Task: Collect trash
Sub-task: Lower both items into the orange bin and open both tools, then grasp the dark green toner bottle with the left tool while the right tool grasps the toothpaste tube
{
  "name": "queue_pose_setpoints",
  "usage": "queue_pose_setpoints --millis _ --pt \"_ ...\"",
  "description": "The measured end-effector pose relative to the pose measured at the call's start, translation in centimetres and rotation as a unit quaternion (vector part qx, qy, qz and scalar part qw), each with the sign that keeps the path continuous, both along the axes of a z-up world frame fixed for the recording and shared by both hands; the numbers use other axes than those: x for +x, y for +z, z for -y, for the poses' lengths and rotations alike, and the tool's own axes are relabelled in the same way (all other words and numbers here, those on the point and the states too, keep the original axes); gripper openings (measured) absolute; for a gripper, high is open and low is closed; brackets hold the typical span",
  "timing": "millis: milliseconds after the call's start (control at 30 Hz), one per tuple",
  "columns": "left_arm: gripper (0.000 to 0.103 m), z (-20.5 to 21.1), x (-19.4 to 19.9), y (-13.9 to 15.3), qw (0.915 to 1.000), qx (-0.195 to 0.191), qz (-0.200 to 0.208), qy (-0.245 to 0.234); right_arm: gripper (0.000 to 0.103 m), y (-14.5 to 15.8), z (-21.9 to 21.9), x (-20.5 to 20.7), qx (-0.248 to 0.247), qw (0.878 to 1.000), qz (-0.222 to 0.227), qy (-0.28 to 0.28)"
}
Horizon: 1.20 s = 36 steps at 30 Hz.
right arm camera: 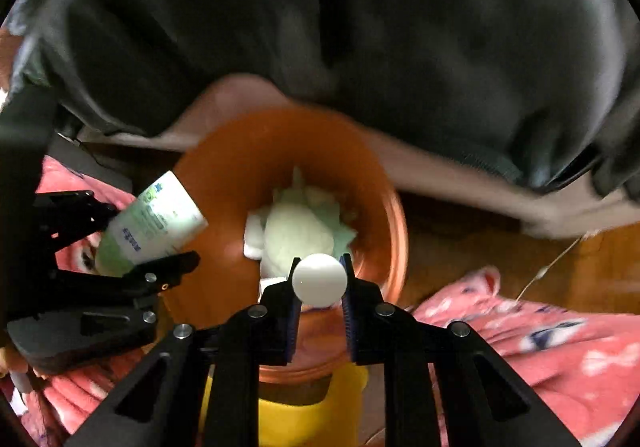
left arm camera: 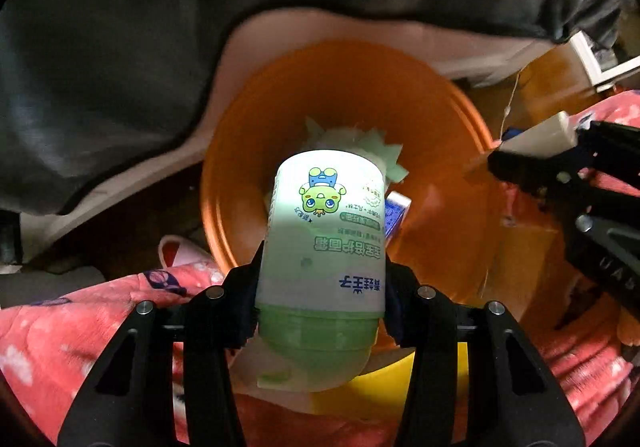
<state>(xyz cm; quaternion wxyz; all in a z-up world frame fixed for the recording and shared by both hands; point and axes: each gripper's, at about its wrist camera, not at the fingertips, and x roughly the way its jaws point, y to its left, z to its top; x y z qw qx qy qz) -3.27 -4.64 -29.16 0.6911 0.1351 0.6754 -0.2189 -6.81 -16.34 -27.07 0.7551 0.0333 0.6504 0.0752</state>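
While clamped, pale green bottle (left arm camera: 322,247), cartoon frog label, darker green cap.

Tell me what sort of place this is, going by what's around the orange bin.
Probably a bedroom or other living space in a home. A wooden floor lies under the orange bin, a dark blanket or quilt drapes over what looks like a bed edge, and someone in pink patterned pyjamas stands beside it.

Brown wooden floor (right arm camera: 480,247) beyond the claw tips, dimly lit, partly in shadow. Dark grey fabric (left arm camera: 160,27) draped over pale furniture edge (left arm camera: 280,27), far side. Pink patterned blanket (left arm camera: 60,335) heaped near side, both flanks.
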Motion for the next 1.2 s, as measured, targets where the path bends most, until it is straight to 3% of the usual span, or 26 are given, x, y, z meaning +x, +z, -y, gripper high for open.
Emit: queue_pose_setpoints --millis 200,233,267,367,833,1000,1200 --pt "0.049 0.9 0.8 -3.5 0.9978 0.057 -0.036 -0.001 0.022 -2.9 0.5 0.7 0.017 0.999 -0.043 -0.022" --pt "0.05 1.0 0.8 -4.2 0.9969 0.065 -0.044 -0.003 0.029 -3.1 0.6 0.8 0.019 0.998 -0.047 -0.025" --pt "0.052 1.0 0.7 -4.5 0.9964 0.073 -0.043 -0.006 0.047 -3.1 0.8 0.7 0.021 0.998 -0.046 -0.027" --pt "0.064 1.3 0.8 -5.0 0.9951 0.094 -0.029 -0.013 0.059 -2.8 0.7 0.6 0.015 0.999 -0.037 -0.031" --pt "0.066 0.2 1.3 -4.1 0.9959 0.09 -0.012 0.001 0.062 -2.2 1.8 0.8 0.018 0.998 -0.027 -0.051" --pt "0.066 0.5 0.5 -1.8 0.9977 0.065 0.021 -0.003 0.066 0.2 2.7 0.3 0.021 0.997 0.013 -0.069" --pt "0.066 -0.9 -2.4 7.6 0.9935 -0.03 0.106 -0.03 0.081 7.4 3.6 -1.5 0.013 0.99 0.126 -0.066"
